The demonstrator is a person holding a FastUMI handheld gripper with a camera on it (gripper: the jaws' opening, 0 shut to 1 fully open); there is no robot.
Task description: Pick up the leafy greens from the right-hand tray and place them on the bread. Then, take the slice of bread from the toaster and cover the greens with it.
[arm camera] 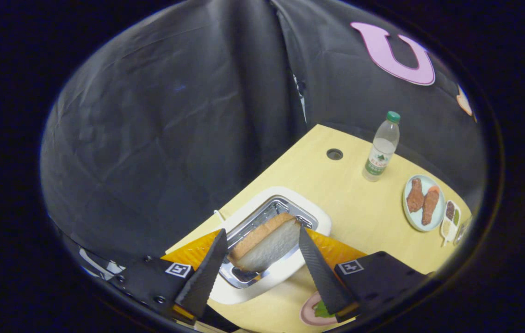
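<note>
Black cloth hung behind a pale yellow worktop. On it sat a white toaster with a shiny slot. A slice of bread stuck up out of the slot, tilted.

The gripper was over the toaster. Its two fingers stood one on each side of the bread. The right one touched the edge of the slice. The left one looked very close, but I could not tell if it pressed on the bread, so I could not say whether the gripper held the slice yet.

Near the right finger, low down, sat a pink plate. Something green lay on it, so the greens seemed to be put down already. I could not see the bread under them.

Far off stood a water bottle, and near it a blue plate with fried pieces and a little sauce tray.

I judged this was the second part of the job: taking the bread from the toaster. Next, the fingers would need to squeeze the slice firmly but softly, lift it straight up out of the slot, then carry it to the pink plate and lay it flat on the greens.
</note>
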